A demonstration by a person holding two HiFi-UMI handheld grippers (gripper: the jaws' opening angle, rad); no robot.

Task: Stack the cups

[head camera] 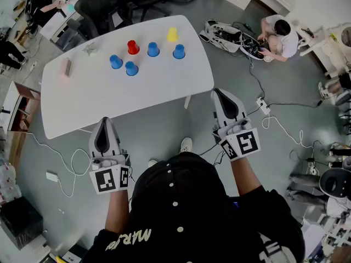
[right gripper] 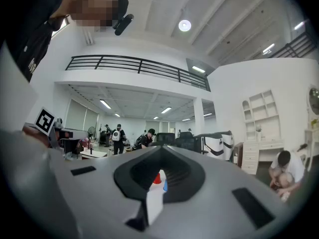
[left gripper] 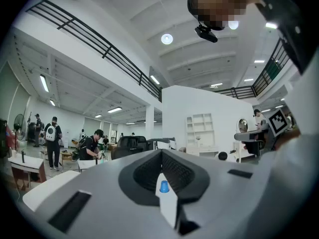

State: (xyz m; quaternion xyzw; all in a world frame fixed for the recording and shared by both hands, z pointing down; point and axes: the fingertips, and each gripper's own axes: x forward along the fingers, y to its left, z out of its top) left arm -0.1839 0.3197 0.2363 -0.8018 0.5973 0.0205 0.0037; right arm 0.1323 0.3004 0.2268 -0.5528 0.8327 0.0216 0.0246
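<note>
Closest to the camera, a black cap (head camera: 175, 201) is seen from above. Just ahead of it, the left claw (head camera: 105, 122) and the right claw (head camera: 220, 95) are held low over the floor, short of the white counter (head camera: 164, 95). Both claws are drawn narrow, tip against tip, and nothing is held in either.

Four blue cups (head camera: 153, 49), a red cup (head camera: 132, 47) and a yellow cup (head camera: 172, 34) stand apart on the far half of the counter, and none is stacked. The step in hand is judged to be the first reach.

A claw should be opened wide before the cups are neared. The nearest blue cup (head camera: 131, 68) is best gripped by its wall and lifted straight up. Its close neighbour must not be knocked, and the cup should be lowered squarely over the next.
</note>
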